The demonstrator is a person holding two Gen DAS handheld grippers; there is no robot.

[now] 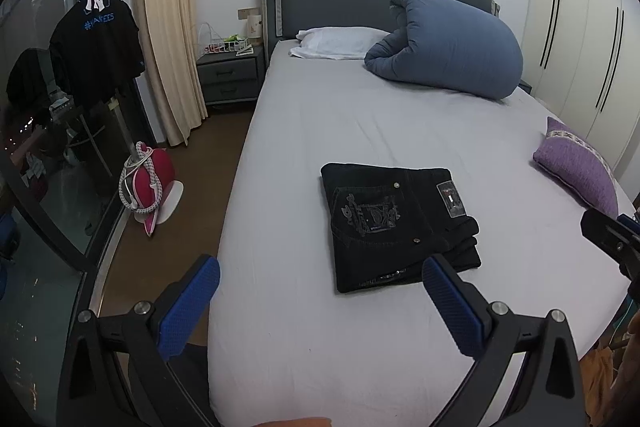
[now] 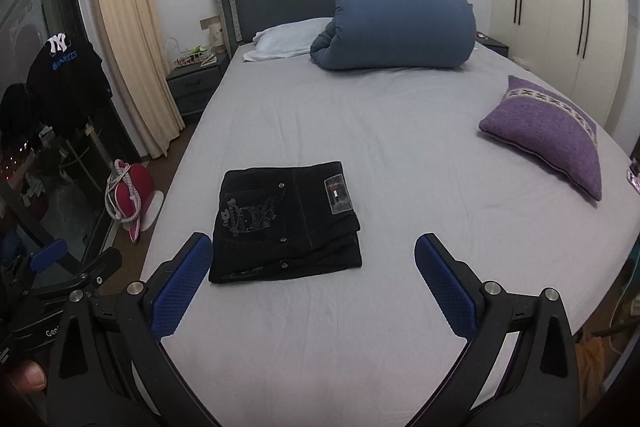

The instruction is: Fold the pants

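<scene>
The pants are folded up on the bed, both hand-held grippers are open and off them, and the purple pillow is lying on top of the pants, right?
Not quite. The purple pillow lies on the bed well apart from the pants, toward the wardrobe side; the right wrist view shows bare sheet between them. The rest holds: the pants are folded, and the left hand-held gripper and right hand-held gripper are both open and clear of them.

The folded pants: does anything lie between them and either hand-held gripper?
Nothing visible does. Only bare sheet lies between the folded pants and the open right hand-held gripper; likewise for the open left hand-held gripper.
</scene>
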